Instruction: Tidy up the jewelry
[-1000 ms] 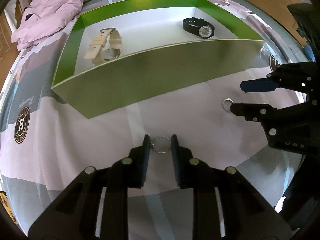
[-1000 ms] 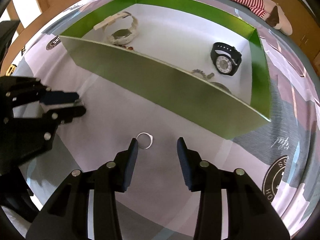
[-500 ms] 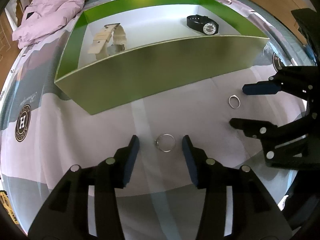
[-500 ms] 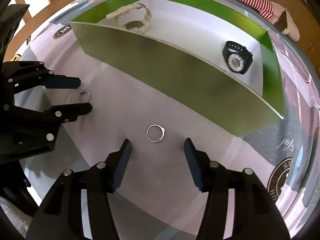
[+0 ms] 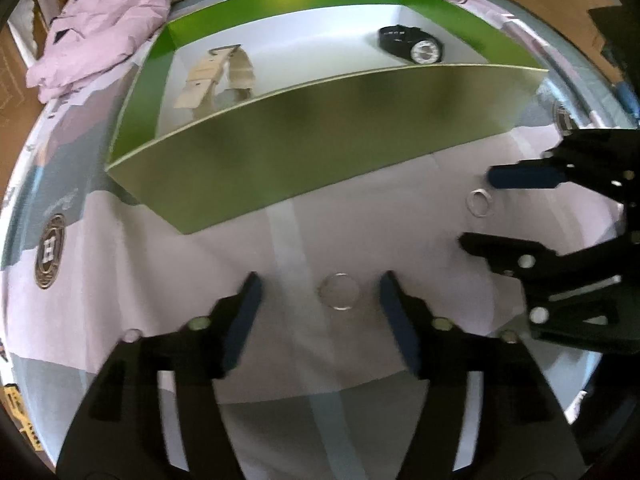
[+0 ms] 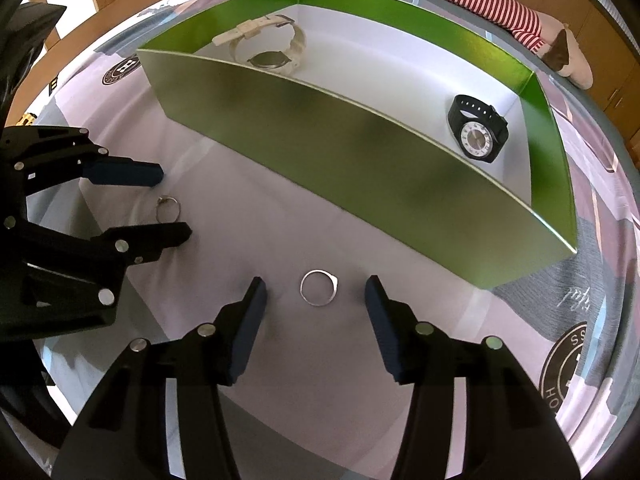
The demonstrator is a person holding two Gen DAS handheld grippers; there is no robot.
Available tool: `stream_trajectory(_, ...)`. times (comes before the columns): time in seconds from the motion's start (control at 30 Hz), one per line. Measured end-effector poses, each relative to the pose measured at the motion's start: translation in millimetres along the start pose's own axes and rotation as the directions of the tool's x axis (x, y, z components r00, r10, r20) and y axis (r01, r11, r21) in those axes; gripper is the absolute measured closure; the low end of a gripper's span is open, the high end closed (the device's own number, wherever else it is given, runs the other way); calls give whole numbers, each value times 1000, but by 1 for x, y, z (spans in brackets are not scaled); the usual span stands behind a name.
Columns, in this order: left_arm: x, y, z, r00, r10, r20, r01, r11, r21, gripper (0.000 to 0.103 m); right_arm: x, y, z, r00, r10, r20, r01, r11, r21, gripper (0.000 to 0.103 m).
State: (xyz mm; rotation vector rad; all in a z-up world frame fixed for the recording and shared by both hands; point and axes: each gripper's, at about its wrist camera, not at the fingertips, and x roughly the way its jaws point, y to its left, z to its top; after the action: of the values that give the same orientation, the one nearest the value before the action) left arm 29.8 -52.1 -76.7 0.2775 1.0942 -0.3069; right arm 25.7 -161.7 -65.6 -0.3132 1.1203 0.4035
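A thin silver ring with a small setting (image 5: 339, 291) lies on the pale bedsheet between the fingers of my open left gripper (image 5: 318, 286); it also shows in the right wrist view (image 6: 168, 209). A silver signet ring (image 6: 319, 287) lies between the fingers of my open right gripper (image 6: 315, 291); it also shows in the left wrist view (image 5: 479, 202). Neither ring is held. Behind them stands a green box (image 5: 320, 152) with a white floor, holding a beige watch (image 5: 218, 76) and a black watch (image 5: 414, 45).
The box's long front wall (image 6: 360, 160) stands close ahead of both grippers. A crumpled pink garment (image 5: 100, 20) lies at the far left. A striped stuffed toy (image 6: 520, 16) lies behind the box. The two grippers are side by side, close together.
My left gripper was closed around the thin ring a second ago; it opened wide and the ring lies free. My right gripper opened wider and centred on the signet ring.
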Motion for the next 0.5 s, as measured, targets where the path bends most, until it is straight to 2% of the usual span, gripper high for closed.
stream_trajectory(0.1,0,4,0,1000,-14,1,14,1000,-16,32,-1,2,0,1000,-2,-2,2,1000,-1,50)
stream_trajectory(0.23,-2,0,-1,1000,7,11,-7,1000,-1,33,-1,2,0,1000,-5,-1,5,1000,-1,50)
stream_trajectory(0.5,-5,-5,-2,1000,-6,23,5,1000,12,46,0,2,0,1000,-8,0,8,1000,-4,50)
